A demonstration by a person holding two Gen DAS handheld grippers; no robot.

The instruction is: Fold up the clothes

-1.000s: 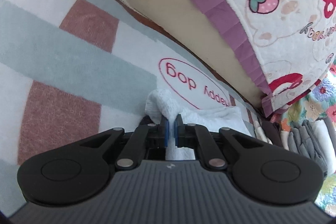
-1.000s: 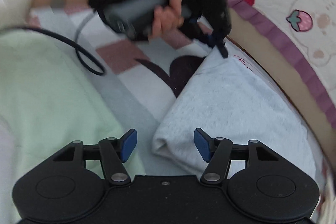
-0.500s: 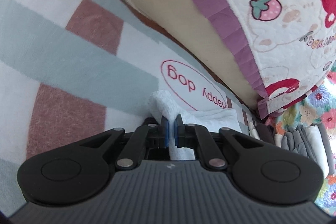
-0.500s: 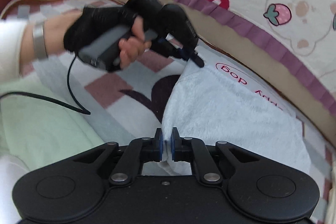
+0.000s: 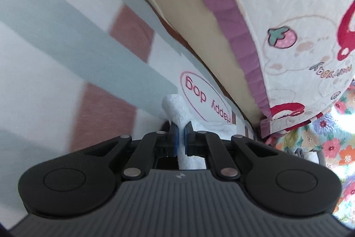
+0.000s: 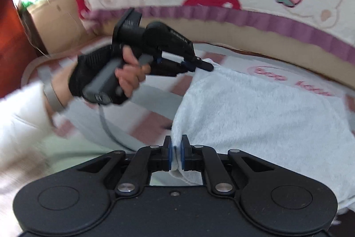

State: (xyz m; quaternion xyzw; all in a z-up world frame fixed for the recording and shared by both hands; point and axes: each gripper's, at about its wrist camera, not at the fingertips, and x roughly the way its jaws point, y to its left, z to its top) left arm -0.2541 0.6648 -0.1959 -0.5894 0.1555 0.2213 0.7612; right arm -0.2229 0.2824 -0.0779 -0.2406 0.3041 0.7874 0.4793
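A fluffy pale blue-white garment (image 6: 261, 112) lies on the checked blanket (image 6: 155, 94), its body spread toward the right. My right gripper (image 6: 176, 148) is shut on the garment's near left corner. My left gripper (image 5: 182, 129) is shut on the far corner, a bunched white fold (image 5: 175, 110) sticking up between its pads. In the right wrist view the left gripper (image 6: 205, 67) shows held by a gloved hand at the garment's far left corner. The garment's underside is hidden.
The blanket (image 5: 66, 54) has grey, white and pink checks and a red "happy dog" oval (image 5: 204, 99). A cartoon quilt with purple ruffle (image 6: 255, 17) rises along the far edge. Floral fabric (image 5: 332, 143) lies at right. A pale green cloth (image 6: 73, 154) lies at left.
Both grippers have lifted and pulled the garment's left edge up; the views are motion-blurred. The right gripper, open a second ago, closed on the near corner.
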